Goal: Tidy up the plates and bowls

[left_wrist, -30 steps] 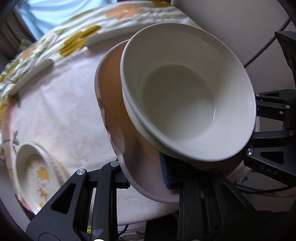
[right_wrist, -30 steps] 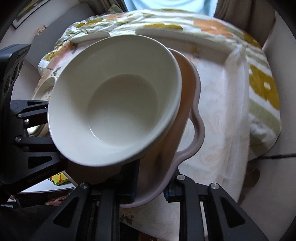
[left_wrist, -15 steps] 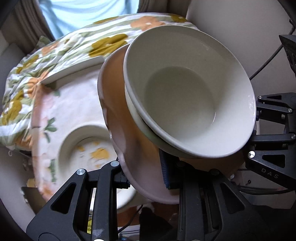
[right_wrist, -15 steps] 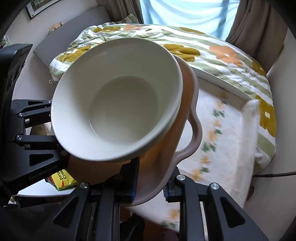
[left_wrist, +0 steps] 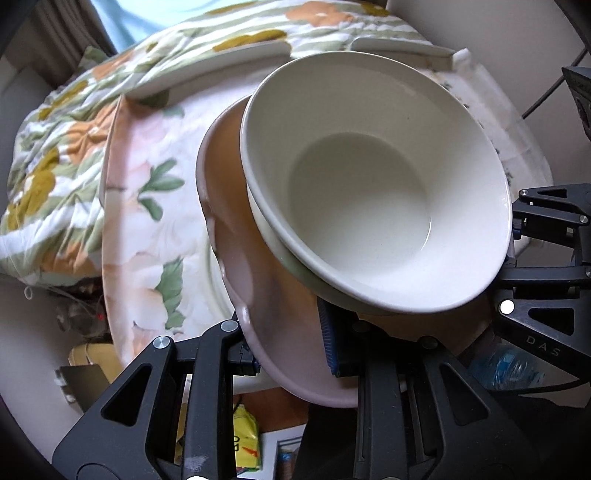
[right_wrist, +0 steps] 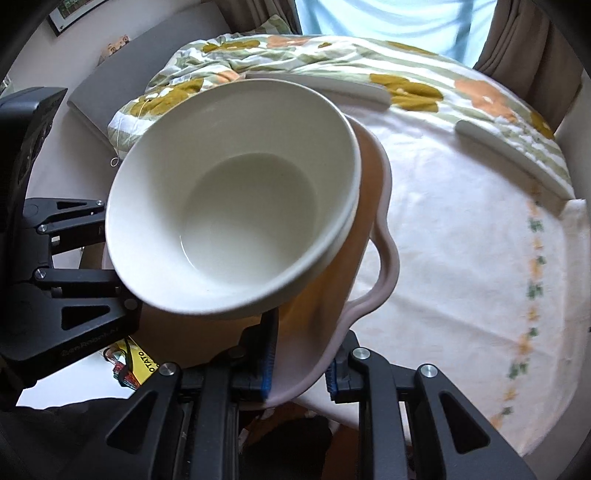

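Bowls [left_wrist: 373, 199] stacked on pink plate [left_wrist: 258, 295]; both jaws clamp plate's opposite rims, apparently.

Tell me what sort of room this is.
Probably a room in a home, perhaps a dining corner: a round table under a floral tablecloth, curtains at a bright window behind it, and a framed picture on the wall.

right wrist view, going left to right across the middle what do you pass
Left gripper → white bowl → pink plate with its wavy rim → white floral tablecloth.
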The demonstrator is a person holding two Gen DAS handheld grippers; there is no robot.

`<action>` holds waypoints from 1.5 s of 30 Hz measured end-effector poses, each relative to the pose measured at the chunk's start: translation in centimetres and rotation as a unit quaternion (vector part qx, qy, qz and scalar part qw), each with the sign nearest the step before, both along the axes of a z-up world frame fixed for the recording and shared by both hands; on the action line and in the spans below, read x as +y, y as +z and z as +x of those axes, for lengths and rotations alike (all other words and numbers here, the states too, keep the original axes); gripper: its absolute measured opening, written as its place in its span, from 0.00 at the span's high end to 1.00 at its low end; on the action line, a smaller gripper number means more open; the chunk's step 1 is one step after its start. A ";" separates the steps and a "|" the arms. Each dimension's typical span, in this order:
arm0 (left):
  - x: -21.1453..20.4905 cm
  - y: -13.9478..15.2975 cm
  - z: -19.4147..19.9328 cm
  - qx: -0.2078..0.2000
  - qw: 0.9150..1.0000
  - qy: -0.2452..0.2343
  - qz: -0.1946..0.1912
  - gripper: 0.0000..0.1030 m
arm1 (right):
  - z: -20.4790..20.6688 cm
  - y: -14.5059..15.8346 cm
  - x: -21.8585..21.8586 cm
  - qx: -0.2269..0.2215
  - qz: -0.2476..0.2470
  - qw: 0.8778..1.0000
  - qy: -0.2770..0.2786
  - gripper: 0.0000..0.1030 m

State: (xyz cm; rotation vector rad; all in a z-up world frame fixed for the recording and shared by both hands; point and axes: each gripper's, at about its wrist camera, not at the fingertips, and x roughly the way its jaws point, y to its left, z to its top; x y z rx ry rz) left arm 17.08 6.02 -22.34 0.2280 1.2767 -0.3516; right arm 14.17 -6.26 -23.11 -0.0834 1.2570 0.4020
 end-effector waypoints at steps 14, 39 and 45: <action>0.8 -3.4 0.4 0.019 1.000 -0.009 -0.015 0.79 | 0.0 -2.4 1.7 0.014 -0.033 0.999 -0.010 0.81; 2.0 -3.2 1.1 0.080 0.992 0.081 -0.054 0.77 | 0.1 -2.0 0.0 0.075 0.040 0.983 -0.162 0.80; 2.0 -3.0 0.6 0.079 0.992 0.078 -0.056 0.74 | -0.6 -1.2 0.1 0.062 0.037 0.982 -0.172 0.77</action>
